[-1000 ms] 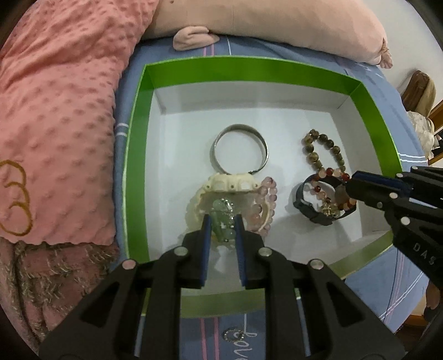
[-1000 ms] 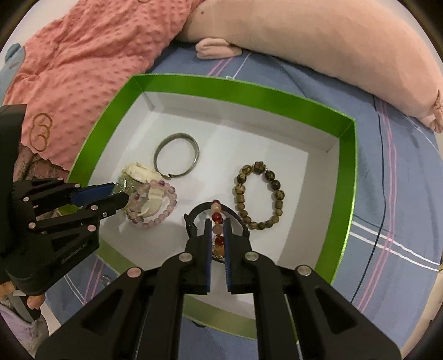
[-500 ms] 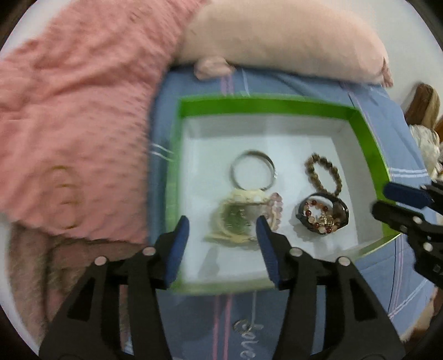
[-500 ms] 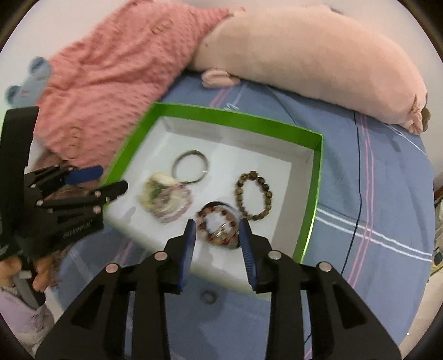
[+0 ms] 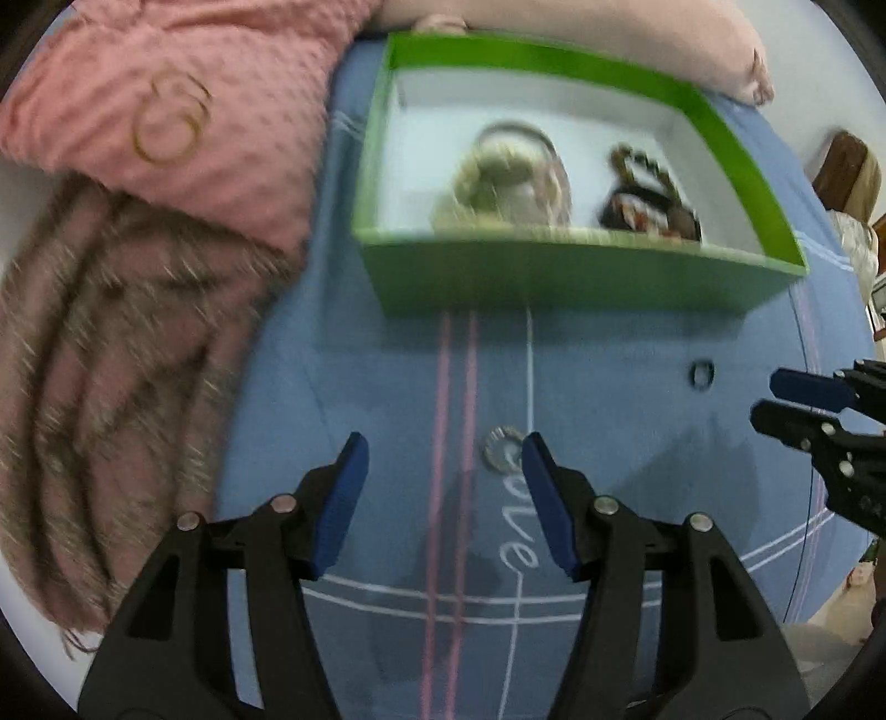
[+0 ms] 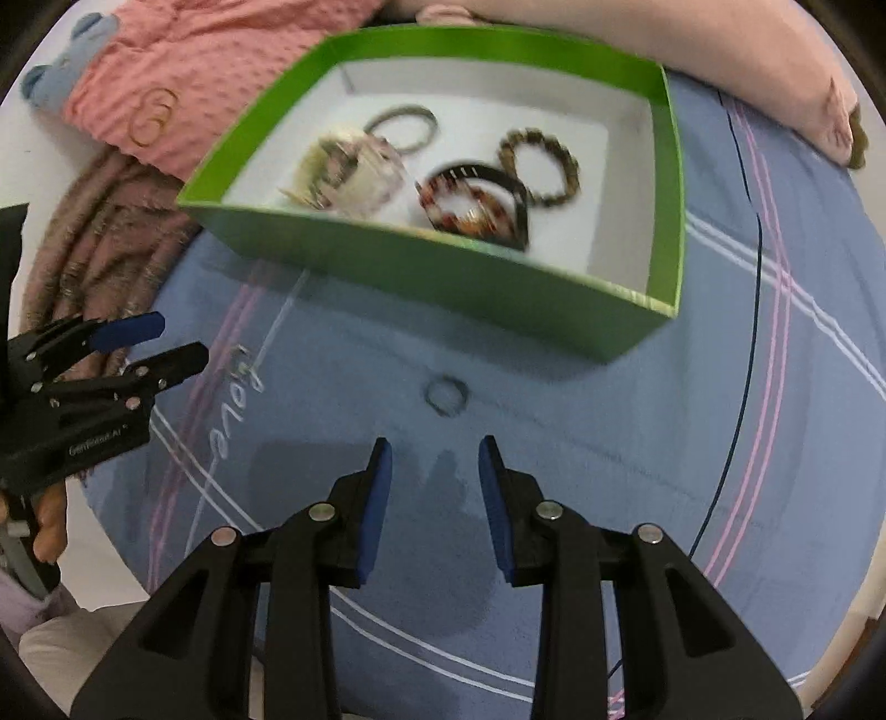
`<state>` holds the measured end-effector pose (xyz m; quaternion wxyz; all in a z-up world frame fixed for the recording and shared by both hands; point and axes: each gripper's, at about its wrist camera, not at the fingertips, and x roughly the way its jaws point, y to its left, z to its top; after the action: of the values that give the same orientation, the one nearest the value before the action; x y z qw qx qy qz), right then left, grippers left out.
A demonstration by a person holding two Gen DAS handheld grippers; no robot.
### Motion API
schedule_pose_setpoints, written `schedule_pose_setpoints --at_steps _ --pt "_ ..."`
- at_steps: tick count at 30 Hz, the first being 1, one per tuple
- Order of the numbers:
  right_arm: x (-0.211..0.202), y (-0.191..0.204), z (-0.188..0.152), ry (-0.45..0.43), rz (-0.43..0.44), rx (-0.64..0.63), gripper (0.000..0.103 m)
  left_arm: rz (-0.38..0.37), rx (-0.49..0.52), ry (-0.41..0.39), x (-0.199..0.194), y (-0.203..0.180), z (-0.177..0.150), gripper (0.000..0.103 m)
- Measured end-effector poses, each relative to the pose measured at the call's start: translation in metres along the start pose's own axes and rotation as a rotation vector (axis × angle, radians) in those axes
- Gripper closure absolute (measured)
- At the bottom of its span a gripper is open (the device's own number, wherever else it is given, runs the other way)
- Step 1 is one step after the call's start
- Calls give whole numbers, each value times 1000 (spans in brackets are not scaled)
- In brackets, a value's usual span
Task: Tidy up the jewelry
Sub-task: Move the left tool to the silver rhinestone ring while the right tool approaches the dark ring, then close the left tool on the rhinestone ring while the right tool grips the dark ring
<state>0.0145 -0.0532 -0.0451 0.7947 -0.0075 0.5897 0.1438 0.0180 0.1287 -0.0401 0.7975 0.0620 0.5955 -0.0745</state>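
Observation:
A green box (image 5: 554, 271) (image 6: 443, 266) with a white floor holds a silver bangle (image 6: 403, 127), a cream and pink bracelet heap (image 6: 349, 171), a black band with red beads (image 6: 470, 194) and a brown bead bracelet (image 6: 545, 160). My left gripper (image 5: 443, 443) hovers over the blue sheet in front of the box, its jaws opening. A small silver ring (image 5: 501, 448) lies on the sheet below it, by the right fingertip, untouched. My right gripper (image 6: 434, 443) stands open and empty just short of a dark ring (image 6: 447, 396).
A pink dotted blanket (image 5: 166, 111) and a brown fringed throw (image 5: 111, 360) lie left of the box. A pink plush pillow (image 6: 720, 50) runs behind it. The blue striped sheet (image 6: 609, 443) spreads in front. A hand (image 6: 50, 520) holds the left gripper.
Both grippers let go of the bracelets they held in the box, opened and drew back out of it over the sheet in front.

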Motion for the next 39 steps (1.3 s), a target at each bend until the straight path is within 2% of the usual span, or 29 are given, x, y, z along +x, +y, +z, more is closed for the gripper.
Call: schedule_pose_setpoints --at_steps 3,10,19,30,34,39 --pt "2 2 -2 7 -6 -10 70 14 18 -1 8 -9 -2 44" --pt "14 10 2 0 1 -16 70 -13 29 17 22 -21 0 44" --pt "37 16 20 -6 -82 -46 70 -27 25 20 27 -31 0 44" --pt "54 30 25 12 -141 -97 71 -47 -3 26 24 -10 -10 44" --pt "54 31 22 14 -135 -86 82 -45 2 31 24 -7 -10 44" --pt "49 31 15 14 -121 -72 82 -49 23 35 26 -13 -10 45"
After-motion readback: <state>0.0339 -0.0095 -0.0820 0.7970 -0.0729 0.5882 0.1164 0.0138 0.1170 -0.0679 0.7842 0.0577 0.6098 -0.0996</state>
